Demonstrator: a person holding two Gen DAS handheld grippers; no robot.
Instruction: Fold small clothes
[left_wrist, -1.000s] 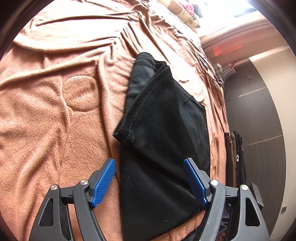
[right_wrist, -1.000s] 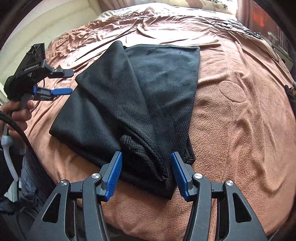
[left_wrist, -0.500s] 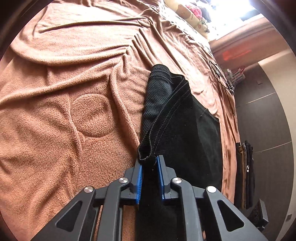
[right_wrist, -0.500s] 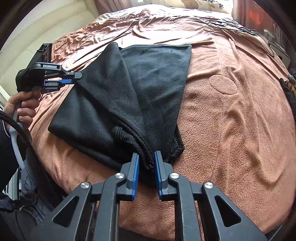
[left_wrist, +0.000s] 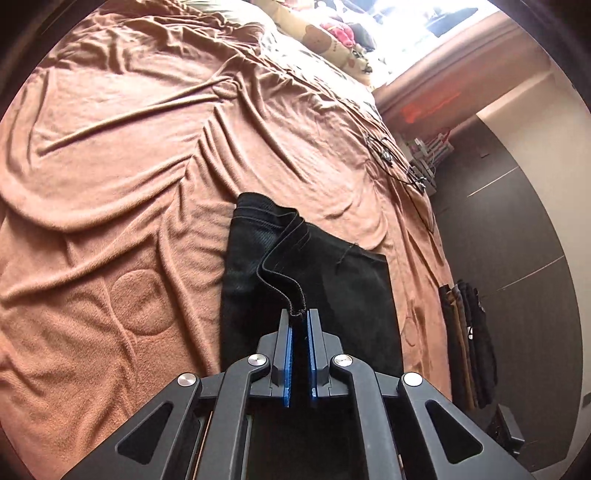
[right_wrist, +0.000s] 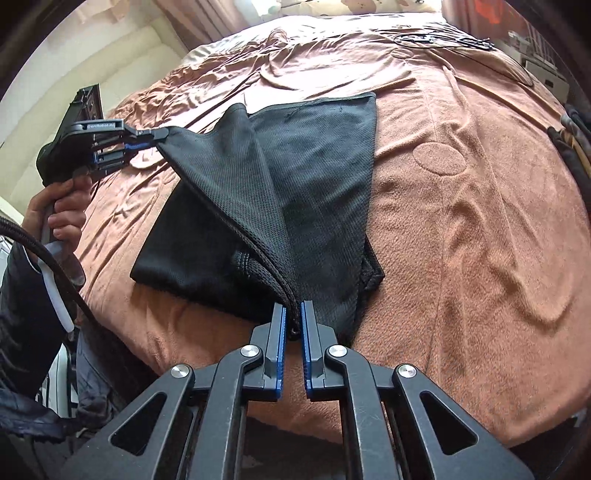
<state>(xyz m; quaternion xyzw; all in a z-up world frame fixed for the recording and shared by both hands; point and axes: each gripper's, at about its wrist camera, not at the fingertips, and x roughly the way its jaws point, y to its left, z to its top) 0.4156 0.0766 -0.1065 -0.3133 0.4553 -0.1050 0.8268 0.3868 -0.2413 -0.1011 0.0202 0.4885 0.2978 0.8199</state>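
- The black garment (right_wrist: 303, 177) lies on the bed (right_wrist: 480, 206), near the edge closest to us, already doubled over itself so that one flap covers part of the lower layer.
- Our left tool (left_wrist: 300, 325) is clamped on one corner of the top layer's hem and holds it off the bed; the right wrist view shows that corner stretched taut toward the hand (right_wrist: 61, 210).
- Our right tool (right_wrist: 293, 317) is clamped on the other corner of the same edge, at the near side of the garment, low by the bed.
- We judge that we are mid-fold: one fold looks done, both corners are gripped, and the carry across is what comes next.
- Left to do: lay the lifted edge over the far side, square it up, let go, and perhaps fold once more.
- Further out, a stack of folded clothes (left_wrist: 465, 332) sits beyond the bed's side, and a cable (left_wrist: 399, 166) lies across the blanket's far part.
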